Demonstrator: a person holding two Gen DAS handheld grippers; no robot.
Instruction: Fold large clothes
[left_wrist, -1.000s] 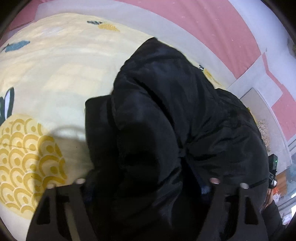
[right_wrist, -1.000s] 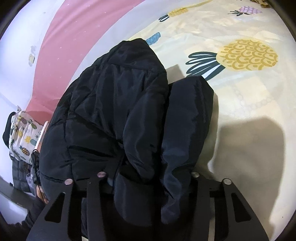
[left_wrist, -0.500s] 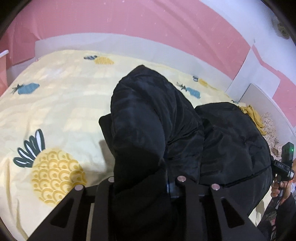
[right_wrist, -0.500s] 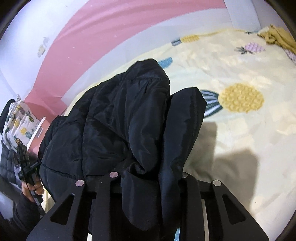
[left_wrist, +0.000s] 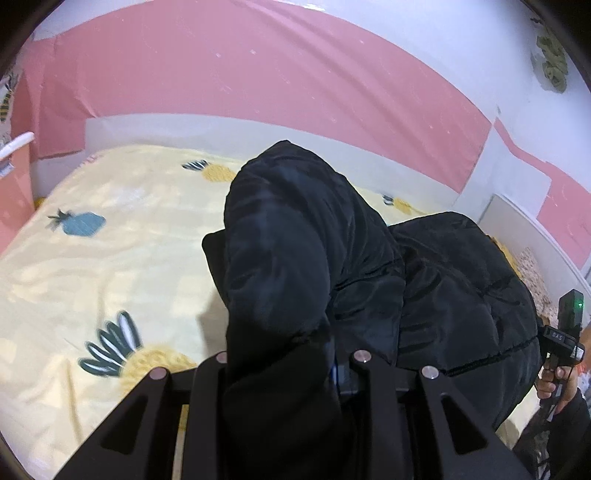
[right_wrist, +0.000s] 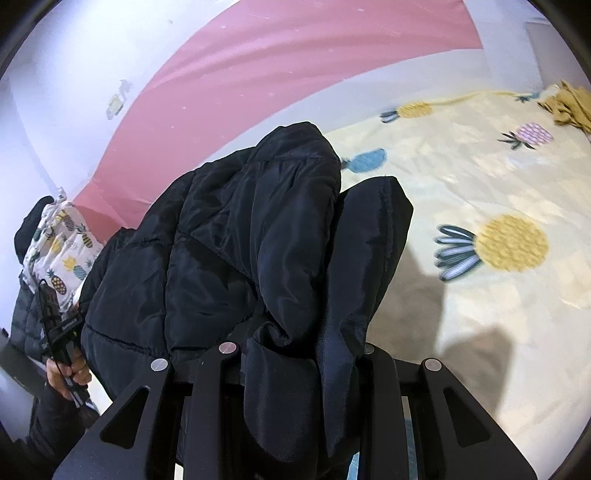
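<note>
A black padded jacket (left_wrist: 317, 266) hung bunched above the bed (left_wrist: 110, 258), each end clamped in a closed tool: the left tool (left_wrist: 288, 373) and the right tool (right_wrist: 295, 354). Soft, bulky and slick-shelled, it looked best gripped at seams or hem. A second earlier it sat lower, nearer the sheet.
</note>
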